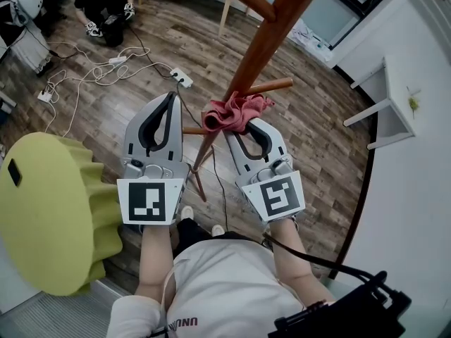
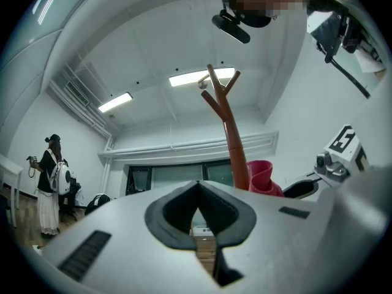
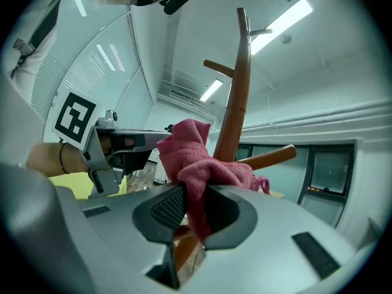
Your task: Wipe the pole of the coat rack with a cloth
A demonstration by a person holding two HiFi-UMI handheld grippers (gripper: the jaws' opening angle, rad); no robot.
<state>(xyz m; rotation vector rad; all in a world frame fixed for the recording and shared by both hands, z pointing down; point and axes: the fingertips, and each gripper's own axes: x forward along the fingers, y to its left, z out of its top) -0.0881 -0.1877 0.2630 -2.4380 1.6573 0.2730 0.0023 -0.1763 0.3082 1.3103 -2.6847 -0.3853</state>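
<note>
Touching the reddish-brown wooden coat-rack pole [image 1: 278,27] in the head view, a crumpled pink-red cloth [image 1: 236,111] sits pinched in the right gripper [image 1: 245,127]. The left gripper [image 1: 169,103] hovers just left of the pole. In the left gripper view, the jaws are clenched together on nothing, and the cloth shows just right of the pole. In the right gripper view, the jaws are grasping the cloth, with the pole rising just behind it.

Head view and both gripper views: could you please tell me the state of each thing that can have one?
Reddish-brown wooden coat rack pole: standing, with the cloth against it.
Crumpled pink cloth: bunched up, clamped, pressed to the pole.
Right gripper: shut on the pink cloth.
Left gripper: shut, empty, clear of the pole.
</note>
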